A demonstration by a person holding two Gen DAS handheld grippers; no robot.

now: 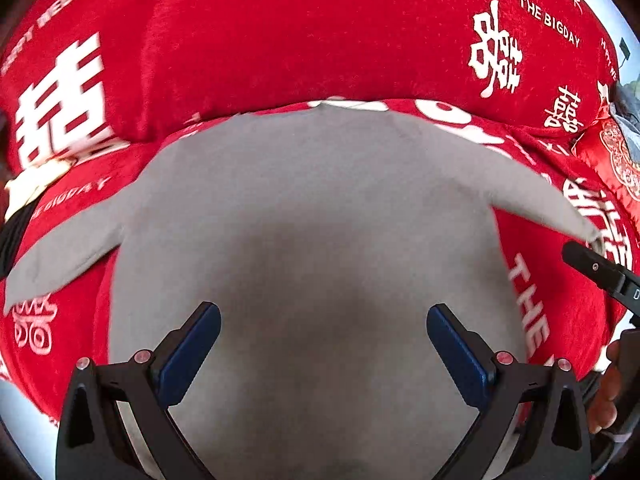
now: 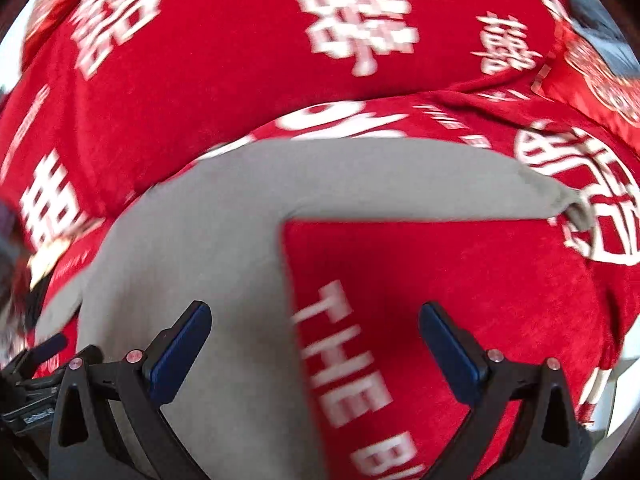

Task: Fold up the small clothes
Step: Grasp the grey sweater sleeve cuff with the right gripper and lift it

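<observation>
1. Left gripper: I see both blue-padded fingers spread wide at the bottom of the left view, nothing between them. It hovers over the middle of the garment.

2. Right gripper: jaws equally wide apart at the bottom of the right view, holding nothing. The left finger sits over grey cloth, the right finger over red fabric; the garment's side edge runs between them.

3. Grey shirt: small, plain, long-sleeved, laid flat and unfolded in the centre of the left view. One sleeve reaches to centre left, the other sleeve stretches toward centre right in the right view.
   - Handling, as I judge it: light, soft, limp knit; it will drape and sag when lifted, with little slip on the plush surface beneath.
   - Where to grip: I would pinch a cuff or a hem corner, taking a thin edge rather than the flat middle.

4. Red blanket: plush, printed with white characters and lettering, underlying everything and bulging across the upper frame.
</observation>
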